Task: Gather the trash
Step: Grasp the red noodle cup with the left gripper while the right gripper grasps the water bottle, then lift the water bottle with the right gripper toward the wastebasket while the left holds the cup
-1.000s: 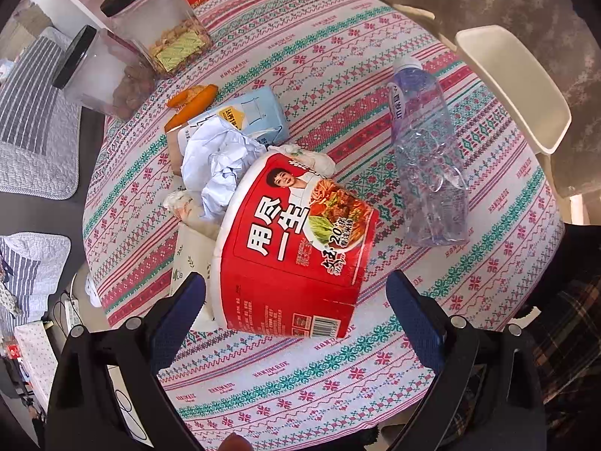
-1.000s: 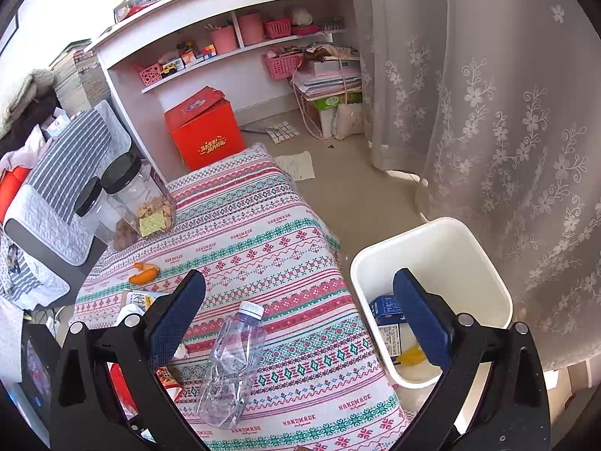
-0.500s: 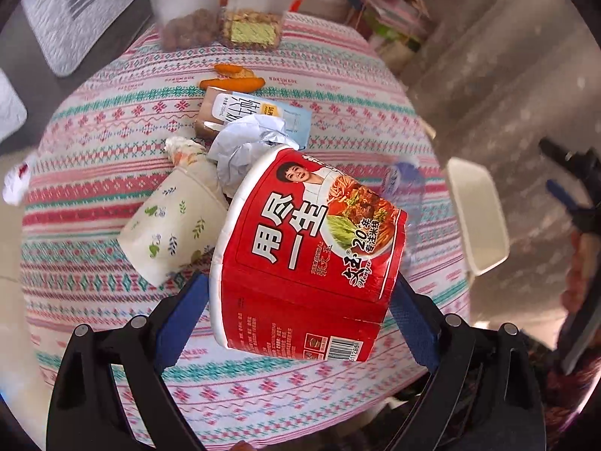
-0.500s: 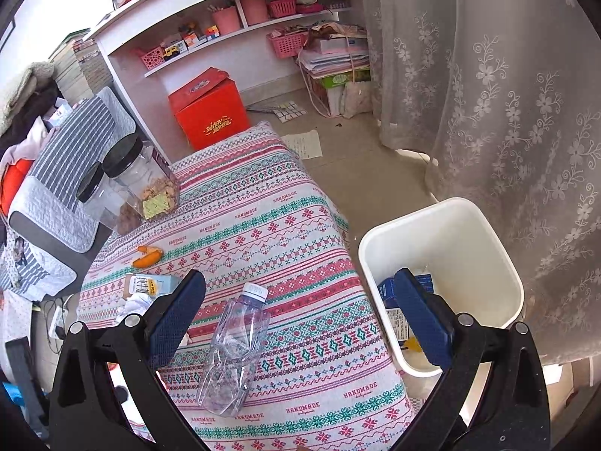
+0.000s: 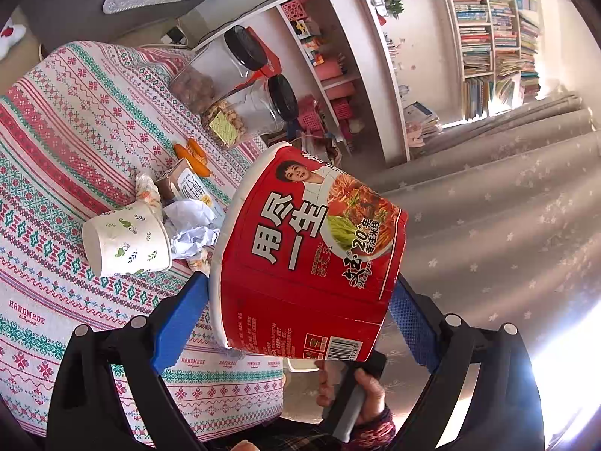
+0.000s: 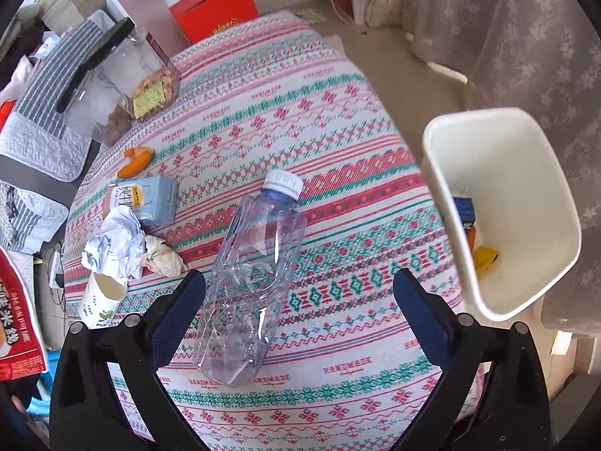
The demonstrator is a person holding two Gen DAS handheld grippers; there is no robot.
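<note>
Left wrist view: my left gripper (image 5: 296,310) clamps the instant-noodle tub (image 5: 304,259) sideways between my fingers, lifted for binning.

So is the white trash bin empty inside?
No, the white bin already holds a blue carton and something yellow at its bottom.

Floral grey curtain (image 6: 526,37), white bookshelves (image 5: 488,37), beige floor (image 6: 394,56), sunlit.

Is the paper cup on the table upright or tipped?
Tipped. The paper cup lies on its side on the tablecloth, its base showing.
</note>
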